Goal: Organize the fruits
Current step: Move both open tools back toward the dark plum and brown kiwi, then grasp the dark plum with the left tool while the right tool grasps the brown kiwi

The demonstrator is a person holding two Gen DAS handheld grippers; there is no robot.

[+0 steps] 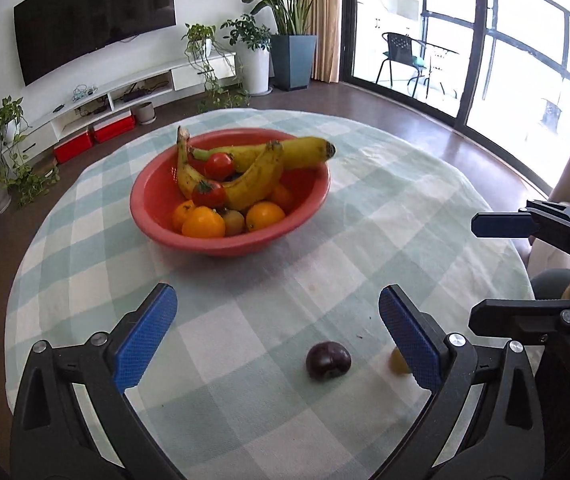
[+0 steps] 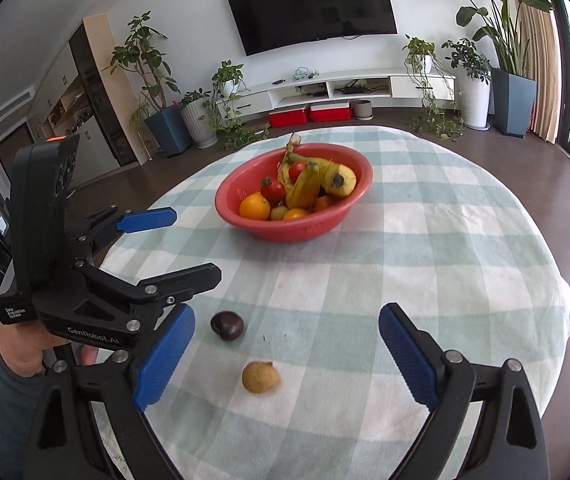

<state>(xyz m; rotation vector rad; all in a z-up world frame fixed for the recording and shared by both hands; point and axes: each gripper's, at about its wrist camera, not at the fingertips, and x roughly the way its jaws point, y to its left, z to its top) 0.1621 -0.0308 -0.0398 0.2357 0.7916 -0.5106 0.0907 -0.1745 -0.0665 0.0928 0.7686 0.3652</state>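
Note:
A red bowl (image 1: 157, 220) (image 2: 325, 228) stands mid-table holding bananas (image 1: 253, 184), tomatoes (image 1: 219, 166), oranges (image 1: 203, 222) and a kiwi. On the cloth near me lie a dark purple fruit (image 1: 328, 360) (image 2: 227, 325) and a small tan fruit (image 2: 260, 377), the latter half hidden behind a finger in the left wrist view (image 1: 397, 360). My left gripper (image 1: 277, 336) is open and empty, the purple fruit below its gap. My right gripper (image 2: 285, 356) is open and empty, the tan fruit lying on the cloth between its fingers. Each gripper also shows in the other view: the right (image 1: 489, 272), the left (image 2: 189, 240).
The round table carries a pale green checked cloth (image 1: 325, 272) (image 2: 425, 280). Beyond it are a TV wall (image 2: 313, 4), a low white cabinet, several potted plants (image 1: 289, 20) and glass balcony doors (image 1: 485, 40). A hand (image 2: 21, 344) holds the left gripper.

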